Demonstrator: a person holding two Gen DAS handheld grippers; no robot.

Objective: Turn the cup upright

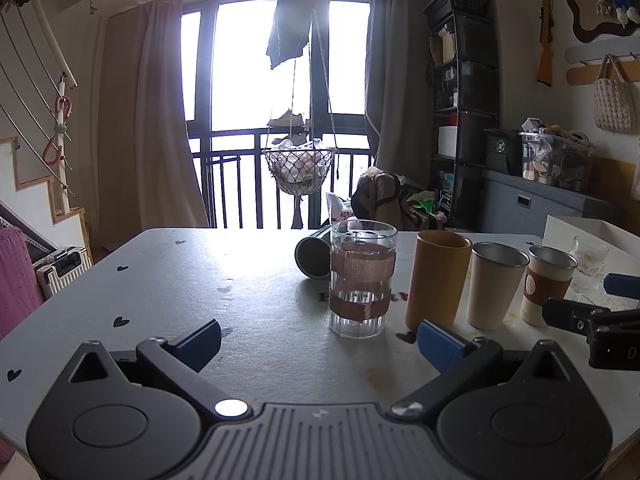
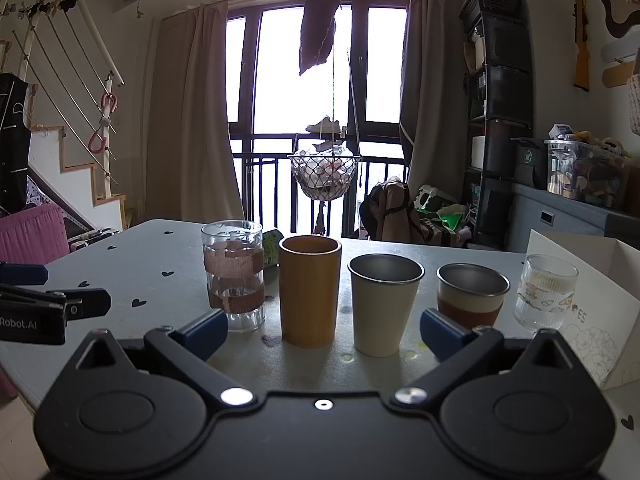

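Both tools hover over the near edge of the grey heart-printed table (image 1: 160, 280), the left gripper (image 1: 320, 344) and right gripper (image 2: 322, 330) each spread wide and holding nothing. Beyond stand five upright cups in a row: one taped clear glass tumbler (image 1: 362, 280), one tall ochre cylinder cup (image 2: 309, 290), one cream metal-lined cup (image 2: 384, 304), one brown-sleeved metal cup (image 2: 472, 298) and one ribbed clear glass (image 2: 546, 292). Farthest, toward the far edge behind the tumbler, one dark green cylindrical cup (image 1: 314, 256) lies on its side.

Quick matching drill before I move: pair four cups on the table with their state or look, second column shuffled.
1. dark green cup
2. taped glass
3. mustard cup
4. ribbed glass

A. upright, far right of the row
B. lying on its side behind the row
C. upright, opaque, tall
D. upright, clear, brown tape bands

Pairs: 1-B, 2-D, 3-C, 4-A
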